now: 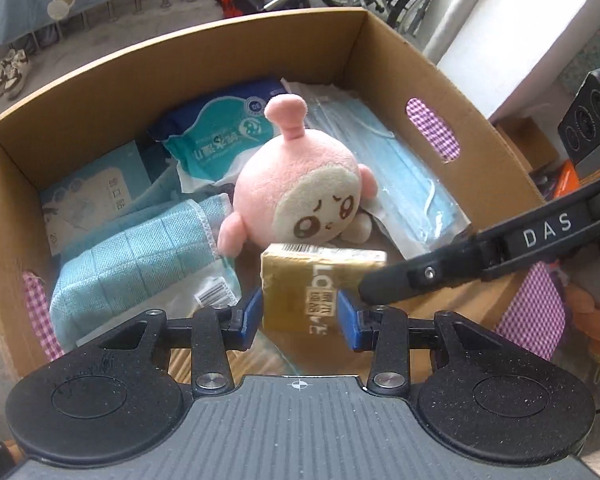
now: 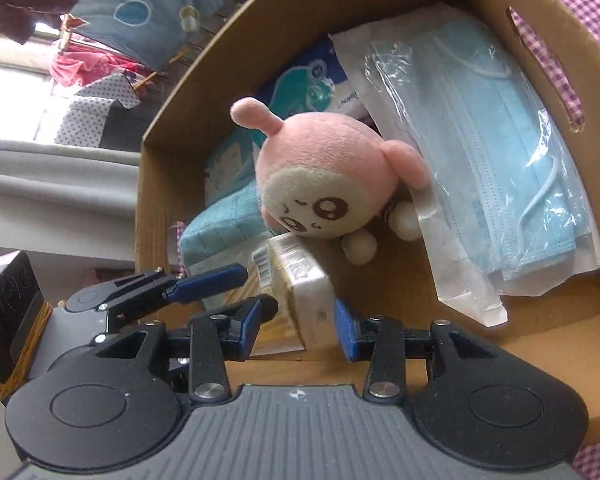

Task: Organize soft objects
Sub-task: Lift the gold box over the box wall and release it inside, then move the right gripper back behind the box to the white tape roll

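Between our left gripper (image 1: 300, 314) jaws sits the tan tissue pack (image 1: 320, 288), pinched on both sides; our right gripper (image 2: 305, 326) stands open around its end, touching nothing we can see. Beyond lies the pink plush (image 1: 300, 184) in the cardboard box (image 1: 220, 60); the pack's print is unreadable.

We saw a gold-brown tissue pack (image 1: 320, 280) between the blue pads (image 1: 254, 306) of our left claw (image 1: 302, 312). Just past it lay a pink toy (image 1: 300, 184) with a cream face. Left of the claw was a light blue-green towel (image 1: 140, 252). Right of it were pale blue masks (image 1: 400, 176). The box (image 1: 220, 64) was brown, on purple-and-white checked cloth (image 1: 536, 312).
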`<state>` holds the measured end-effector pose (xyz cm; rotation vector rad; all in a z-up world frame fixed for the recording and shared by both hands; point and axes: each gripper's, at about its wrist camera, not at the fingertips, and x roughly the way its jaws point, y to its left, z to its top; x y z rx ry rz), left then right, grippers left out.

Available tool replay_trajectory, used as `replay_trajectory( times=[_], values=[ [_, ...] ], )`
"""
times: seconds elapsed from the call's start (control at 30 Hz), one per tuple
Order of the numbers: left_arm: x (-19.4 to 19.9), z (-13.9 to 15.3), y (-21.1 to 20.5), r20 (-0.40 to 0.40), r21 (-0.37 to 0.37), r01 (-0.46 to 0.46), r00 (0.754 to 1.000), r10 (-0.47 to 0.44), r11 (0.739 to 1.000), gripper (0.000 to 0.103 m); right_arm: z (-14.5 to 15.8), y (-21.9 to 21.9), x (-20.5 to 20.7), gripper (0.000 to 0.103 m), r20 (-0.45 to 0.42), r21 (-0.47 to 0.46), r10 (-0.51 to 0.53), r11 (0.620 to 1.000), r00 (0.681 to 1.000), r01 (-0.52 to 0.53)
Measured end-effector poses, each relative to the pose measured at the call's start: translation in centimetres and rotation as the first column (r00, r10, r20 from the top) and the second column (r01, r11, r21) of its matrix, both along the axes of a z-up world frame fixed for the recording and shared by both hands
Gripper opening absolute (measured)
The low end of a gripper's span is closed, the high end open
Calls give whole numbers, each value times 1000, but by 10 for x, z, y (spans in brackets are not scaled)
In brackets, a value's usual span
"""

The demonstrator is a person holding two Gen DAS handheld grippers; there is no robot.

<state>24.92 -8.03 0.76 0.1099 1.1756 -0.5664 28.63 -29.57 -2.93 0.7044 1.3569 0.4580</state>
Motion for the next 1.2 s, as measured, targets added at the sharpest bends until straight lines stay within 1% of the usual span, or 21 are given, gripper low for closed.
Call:
replay_trajectory(
  times=[0.03, 0.17, 0.27, 0.3, 0.33, 0.37, 0.4, 0.43, 0.47, 0.5, 0.53, 0.57, 0.6, 0.7, 0.77, 0.83, 0.93, 1.03, 1.1, 1.17, 1.2],
  values=[
    [6, -3, -1, -13, 5, 1, 1000, -1, 1000, 41, -2, 2, 2, 46, -16, -17, 11, 1000, 1000, -12],
    [21, -15, -6, -68, 21, -2, 998, 3, 1000, 41, 3, 8, 6, 47, 1, -92, 54, 994, 999, -54],
    [22, -13, -2, -40, 8, -13, 999, 13, 1000, 44, 12, 11, 8, 47, 28, -135, 86, 988, 996, -82],
    [21, -10, 0, -30, -1, -16, 999, 16, 1000, 47, 16, 11, 11, 47, 35, -155, 104, 983, 994, -97],
    [19, -5, 3, -20, -7, -23, 1000, 23, 1000, 53, 17, 14, 13, 47, 34, -174, 127, 978, 991, -119],
    [16, 1, 7, -6, -11, -28, 1000, 27, 1000, 56, 18, 17, 15, 49, 28, -193, 143, 972, 989, -135],
    [12, 7, 11, 16, -19, -34, 999, 35, 999, 64, 19, 22, 18, 53, 14, -217, 164, 964, 986, -157],
    [7, 14, 17, 43, -31, -42, 998, 44, 999, 72, 18, 26, 21, 61, 4, -236, 185, 955, 983, -179],
    [2, 21, 23, 72, -40, -54, 996, 56, 998, 75, 17, 30, 23, 64, -4, -257, 203, 946, 979, -197],
    [-4, 29, 31, 105, -51, -70, 992, 75, 996, 78, 15, 33, 27, 65, -21, -288, 224, 932, 974, -220],
    [-11, 36, 39, 132, -65, -81, 987, 89, 995, 82, 12, 39, 30, 66, -47, -311, 244, 918, 969, -246],
    [-17, 42, 48, 160, -84, -95, 981, 108, 992, 84, 7, 44, 32, 67, -83, -322, 263, 906, 961, -276],
    [-23, 47, 57, 180, -101, -107, 976, 123, 989, 88, 2, 48, 34, 67, -125, -323, 273, 898, 954, -299],
    [-40, 56, 83, 221, -149, -161, 956, 192, 976, 89, -17, 61, 35, 67, -256, -294, 291, 885, 922, -361],
    [-49, 58, 98, 238, -167, -190, 944, 226, 968, 89, -23, 69, 35, 67, -298, -274, 286, 888, 910, -369],
    [-56, 58, 111, 252, -184, -221, 931, 263, 958, 89, -30, 74, 36, 68, -328, -230, 264, 909, 907, -348],
    [-63, 53, 128, 245, -219, -263, 917, 314, 939, 89, -34, 79, 38, 68, -352, -139, 218, 950, 910, -281],
    [-67, 48, 141, 229, -246, -287, 911, 343, 926, 89, -33, 80, 36, 70, -345, -76, 187, 971, 920, -226],
    [-68, 45, 146, 229, -252, -297, 907, 354, 921, 89, -34, 80, 34, 71, -339, -55, 164, 980, 926, -194],
    [-69, 43, 150, 230, -256, -306, 902, 365, 917, 89, -38, 78, 33, 76, -346, -45, 132, 987, 929, -157],
    [-69, 43, 151, 227, -258, -308, 902, 368, 916, 89, -42, 77, 33, 76, -350, -40, 110, 990, 930, -132]
  ],
)
